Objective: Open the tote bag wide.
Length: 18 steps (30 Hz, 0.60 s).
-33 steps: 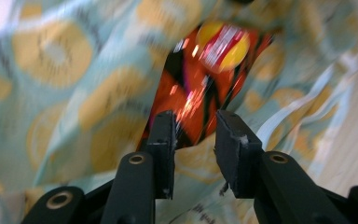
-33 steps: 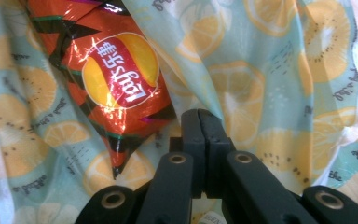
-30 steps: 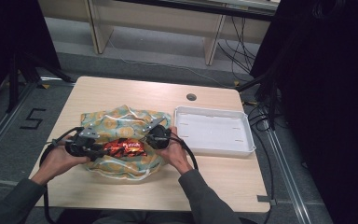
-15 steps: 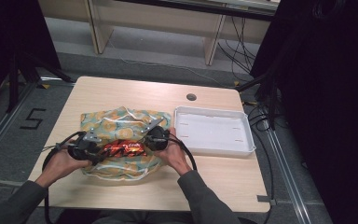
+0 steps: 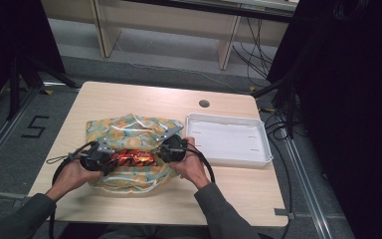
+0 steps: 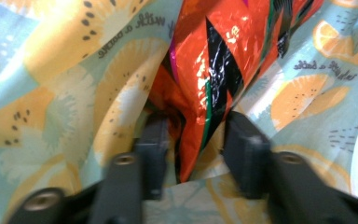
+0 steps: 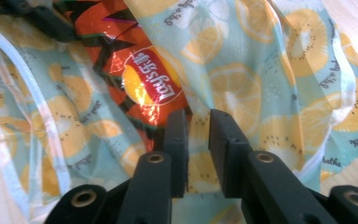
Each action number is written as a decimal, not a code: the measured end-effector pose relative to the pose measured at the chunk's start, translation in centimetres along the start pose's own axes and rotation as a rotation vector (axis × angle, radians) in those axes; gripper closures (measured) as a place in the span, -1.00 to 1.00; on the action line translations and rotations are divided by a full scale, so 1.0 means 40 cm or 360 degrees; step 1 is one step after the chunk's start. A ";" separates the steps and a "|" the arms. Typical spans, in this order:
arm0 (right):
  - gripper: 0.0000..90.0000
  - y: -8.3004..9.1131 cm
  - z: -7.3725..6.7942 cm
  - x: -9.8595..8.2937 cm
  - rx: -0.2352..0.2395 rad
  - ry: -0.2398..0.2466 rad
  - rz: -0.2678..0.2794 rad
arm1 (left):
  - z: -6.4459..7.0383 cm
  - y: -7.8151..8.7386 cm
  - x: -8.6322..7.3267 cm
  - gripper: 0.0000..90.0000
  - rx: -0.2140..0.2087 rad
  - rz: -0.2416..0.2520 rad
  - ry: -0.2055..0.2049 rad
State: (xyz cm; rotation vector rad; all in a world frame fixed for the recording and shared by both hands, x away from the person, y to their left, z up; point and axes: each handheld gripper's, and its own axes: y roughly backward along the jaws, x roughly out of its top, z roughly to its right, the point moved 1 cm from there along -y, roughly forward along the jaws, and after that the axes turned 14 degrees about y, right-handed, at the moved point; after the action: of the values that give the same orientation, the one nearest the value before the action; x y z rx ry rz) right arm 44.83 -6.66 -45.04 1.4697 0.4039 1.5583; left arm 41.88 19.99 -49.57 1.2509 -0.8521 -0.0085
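On the wooden counter, the fruit-print cloth bag lay crumpled and flat, with a white tray just beside it on the person's right. The Lay's chip packet sat in the bag's mouth, its orange foil showing between the two tools. The left tool stood with its jaws moderately apart around the folded end of the packet, the foil between them; whether they pressed on it I could not tell. The right tool had its jaws drawn narrow on a fold of the bag's fabric right next to the packet's logo, and appeared to pinch that cloth. The packet looked light, puffy and slick, with crinkled foil that would slide under a loose grip and contents that would crush under a hard one, so its sealed end seam seemed the best place to take hold. The bag was soft and limp, with no stiffness to hold its own mouth open; its hem near the opening would be the sensible spot to grip, holding it back while the packet moved.
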 end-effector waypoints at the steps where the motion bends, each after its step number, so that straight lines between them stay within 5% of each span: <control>1: 0.70 0.004 -0.001 -0.002 -0.0001 0.0013 0.0005 | -0.005 0.004 0.002 0.61 -0.0001 0.0016 -0.0003; 5: 0.70 0.022 -0.011 -0.007 0.0022 0.0009 0.0025 | -0.009 0.029 0.010 0.94 -0.0009 0.0057 -0.0033; 18: 0.38 0.085 -0.057 -0.031 0.0112 -0.0022 0.0086 | 0.009 0.167 0.053 0.96 -0.0165 0.0055 -0.0218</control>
State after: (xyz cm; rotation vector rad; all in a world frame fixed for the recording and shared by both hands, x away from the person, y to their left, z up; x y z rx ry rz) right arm 41.25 -8.59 -43.72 1.5561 0.4177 1.5895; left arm 40.28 21.13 -42.82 1.1479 -0.9796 -0.1103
